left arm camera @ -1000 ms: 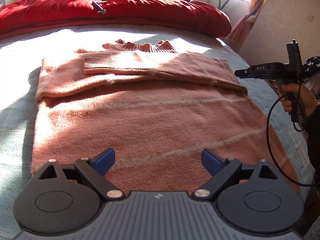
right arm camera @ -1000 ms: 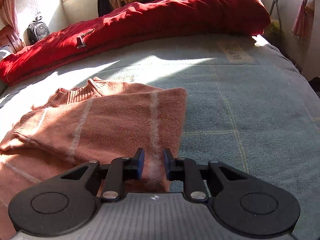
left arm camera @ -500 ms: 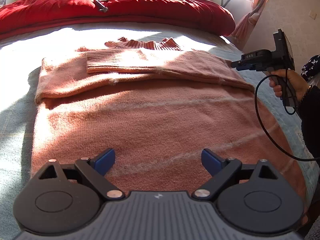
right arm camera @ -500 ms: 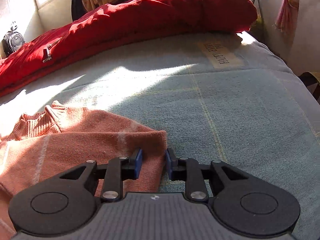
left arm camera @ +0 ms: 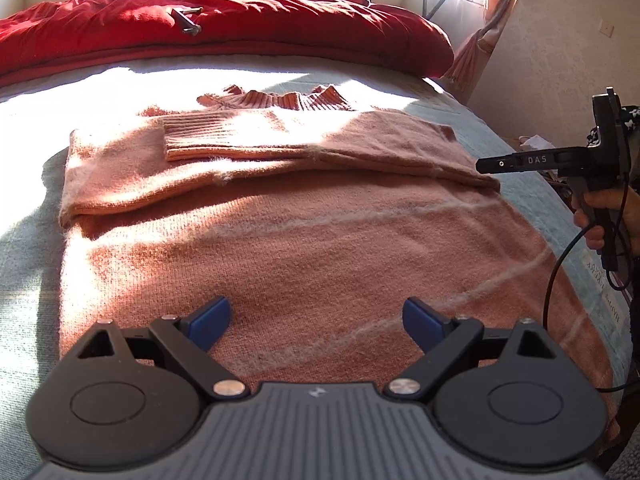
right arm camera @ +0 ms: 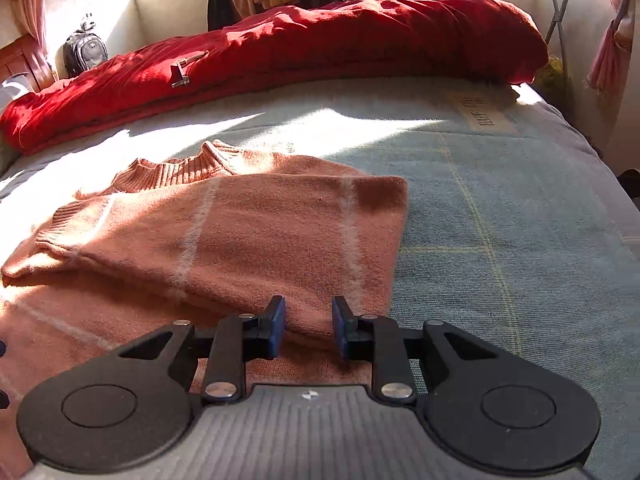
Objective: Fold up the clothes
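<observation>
Black gripper (left arm camera: 316, 320) frames — blue pads (left arm camera: 208, 322), silver screws, "DAS" lettering.

The sweater (left arm camera: 304, 240) has its near hem hidden behind the left gripper (left arm camera: 316, 320), and in the right wrist view its left part runs off the picture's edge. The sweater's far left shoulder is washed out by sun glare. The hand (left arm camera: 608, 216) to the right of the sweater is cut off at the edge. The label (right arm camera: 480, 114) beyond the sweater is too small to read.
</observation>
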